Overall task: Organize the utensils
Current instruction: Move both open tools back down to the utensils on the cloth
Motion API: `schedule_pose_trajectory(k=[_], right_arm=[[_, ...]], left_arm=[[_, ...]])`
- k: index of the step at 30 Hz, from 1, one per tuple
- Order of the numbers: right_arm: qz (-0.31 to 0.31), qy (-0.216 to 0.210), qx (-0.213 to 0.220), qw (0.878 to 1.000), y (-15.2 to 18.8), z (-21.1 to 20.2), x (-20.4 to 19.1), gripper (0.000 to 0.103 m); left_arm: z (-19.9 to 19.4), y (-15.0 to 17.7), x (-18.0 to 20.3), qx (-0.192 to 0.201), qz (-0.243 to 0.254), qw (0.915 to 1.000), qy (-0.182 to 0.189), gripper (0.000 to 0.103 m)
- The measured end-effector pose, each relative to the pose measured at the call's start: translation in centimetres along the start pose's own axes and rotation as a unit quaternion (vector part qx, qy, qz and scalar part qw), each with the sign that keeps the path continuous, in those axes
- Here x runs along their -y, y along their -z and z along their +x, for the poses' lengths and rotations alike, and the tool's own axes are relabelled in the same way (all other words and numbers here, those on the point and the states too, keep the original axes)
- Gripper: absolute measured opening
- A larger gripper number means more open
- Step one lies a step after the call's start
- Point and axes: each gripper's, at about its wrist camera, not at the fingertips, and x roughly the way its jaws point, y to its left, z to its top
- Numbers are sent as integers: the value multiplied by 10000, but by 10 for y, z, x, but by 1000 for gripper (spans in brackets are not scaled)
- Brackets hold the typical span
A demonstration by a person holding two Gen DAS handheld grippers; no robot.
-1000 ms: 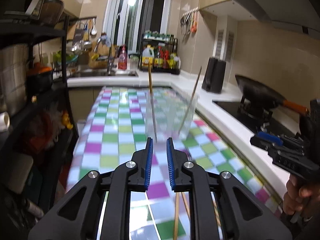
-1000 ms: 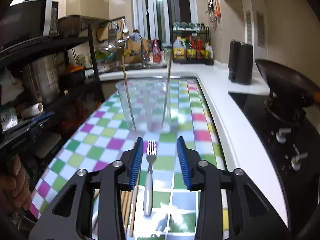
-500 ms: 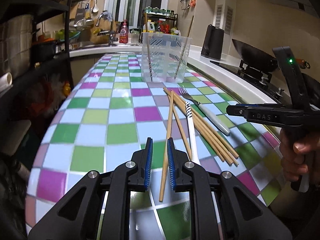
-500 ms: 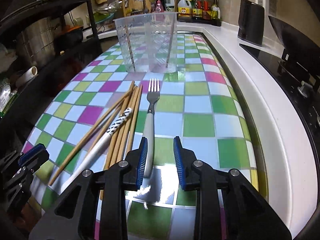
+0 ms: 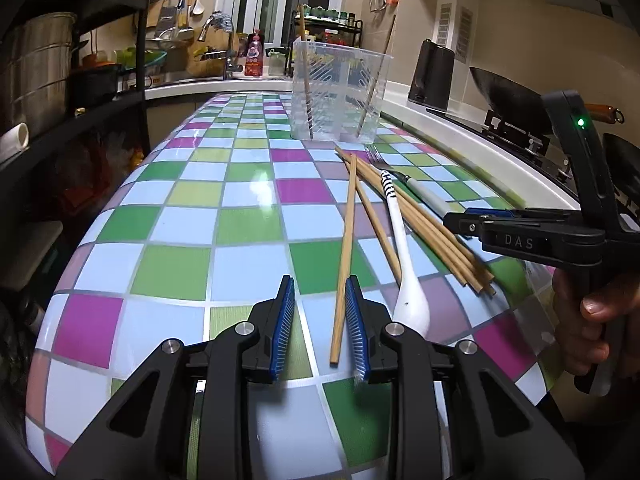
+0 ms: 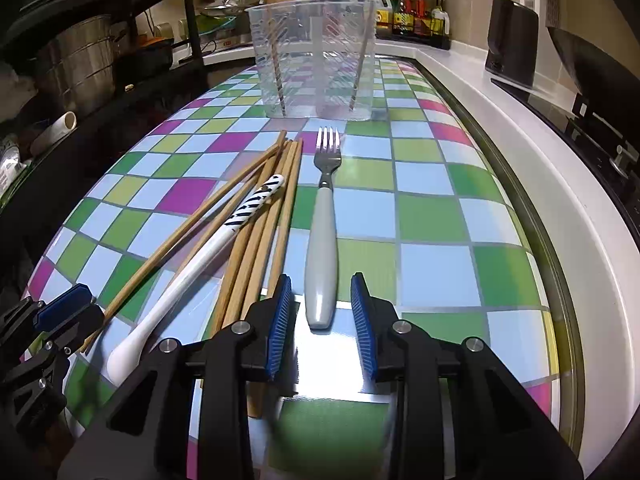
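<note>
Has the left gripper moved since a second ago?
Yes. The left gripper has dropped toward the table: the clear container now sits high in its view, and its jaws have just opened around a single chopstick.

Left gripper [image 5: 320,320] sits low over the near edge of the table [image 5: 168,220], angled downward, and its jaws have just been opening: blue pads parted, one chopstick [image 5: 345,256] lying between them, close beside the right pad, no squeeze on it. Right gripper [image 6: 322,326] is down low too, tilted steeply toward the near edge, jaws apart with the butt of the fork [image 6: 321,256] handle between the pads, gaps showing on both sides. A hand [image 5: 592,320] wraps the right gripper's handle, fingers curled around it.
</note>
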Motion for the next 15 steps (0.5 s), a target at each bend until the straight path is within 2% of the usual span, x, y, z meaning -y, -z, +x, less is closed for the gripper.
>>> schedule_pose_trajectory(k=[13,15], right_arm=[[95,192,145,9997,6,-3,1,31],[123,184,139,9997,6,-3,1,28]], left_arm=[[0,7,10,131,216,9996,-106,26],[0,7,10,147,248,9994,-170,23]])
